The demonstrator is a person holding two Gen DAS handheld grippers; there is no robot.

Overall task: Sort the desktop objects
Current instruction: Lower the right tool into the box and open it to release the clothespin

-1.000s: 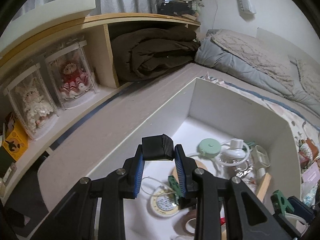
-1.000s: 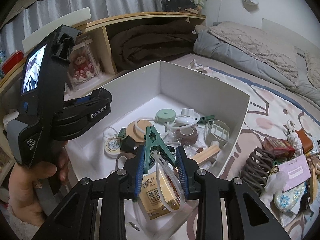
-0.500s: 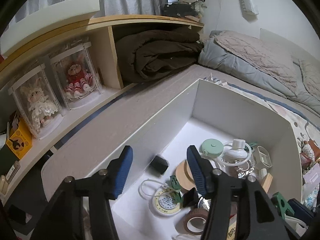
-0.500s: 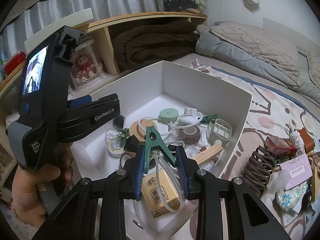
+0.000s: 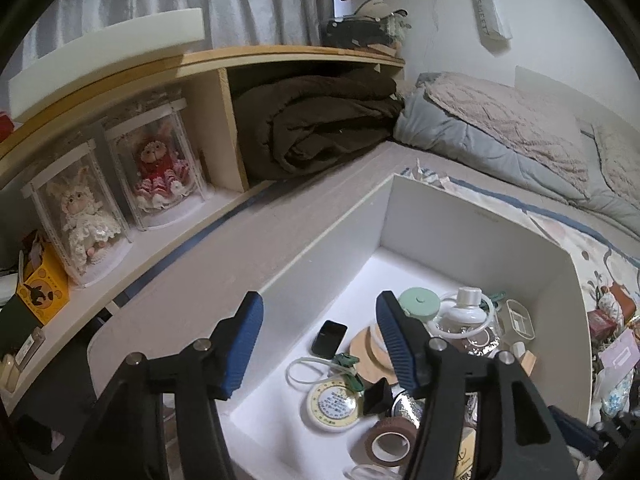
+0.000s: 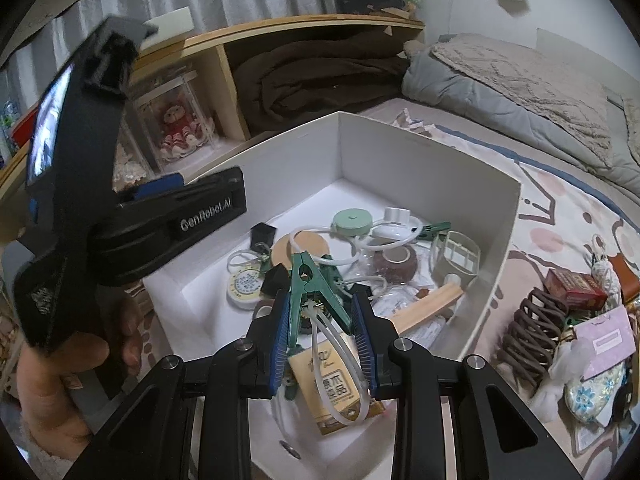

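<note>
A white box sits on the bed and holds several small items. My left gripper is open and empty above the box's left wall. A small black block lies on the box floor between its fingers; it also shows in the right wrist view. My right gripper is shut on a green clip with a looped white cord, held over the near part of the box.
In the box lie a mint round case, a wooden disc, brown tape and a yellow packet. Loose items, including a brown hair claw, lie right of the box. A shelf with doll cases runs at left.
My left gripper opened and dropped the black block, which now lies on the box floor. The left gripper drew back to the left. The right gripper kept its hold on the clip.
</note>
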